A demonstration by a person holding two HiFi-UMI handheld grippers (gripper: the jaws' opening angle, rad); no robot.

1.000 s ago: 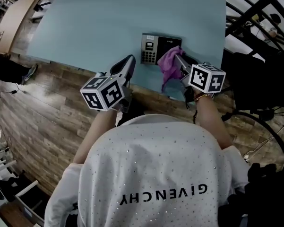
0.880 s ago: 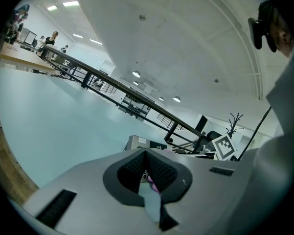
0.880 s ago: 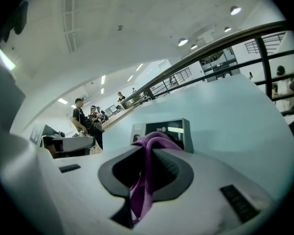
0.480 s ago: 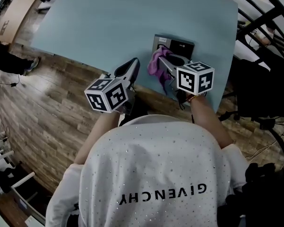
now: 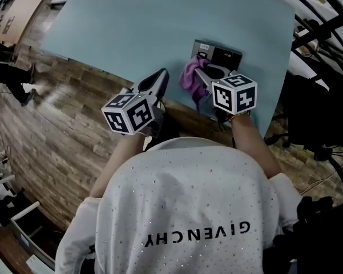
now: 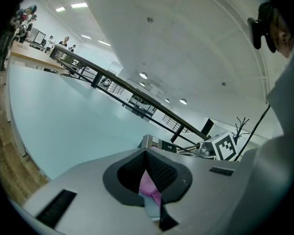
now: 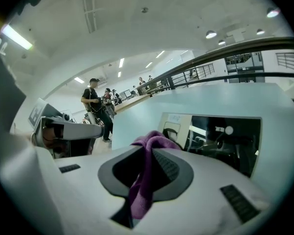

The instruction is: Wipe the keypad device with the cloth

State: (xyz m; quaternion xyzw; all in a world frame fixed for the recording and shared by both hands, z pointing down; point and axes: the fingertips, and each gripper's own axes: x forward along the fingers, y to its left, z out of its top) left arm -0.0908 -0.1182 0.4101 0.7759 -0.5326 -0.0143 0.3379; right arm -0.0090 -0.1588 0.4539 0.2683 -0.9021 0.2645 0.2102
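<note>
Right gripper (image 5: 204, 72) first: we see its jaws clamped on the purple cloth (image 5: 189, 79), which bunches against the left end of the keypad device (image 5: 227, 56) and droops toward the near edge of the pale blue table (image 5: 125, 27). Over to our left gripper (image 5: 157, 77): it hangs near that edge, jaws pressed together, apart from cloth and device.

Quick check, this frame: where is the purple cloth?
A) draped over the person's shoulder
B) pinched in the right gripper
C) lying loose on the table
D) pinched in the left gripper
B: the right gripper view shows the purple cloth pinched between the jaws of the right gripper and trailing down from them, close by the keypad device.
</note>
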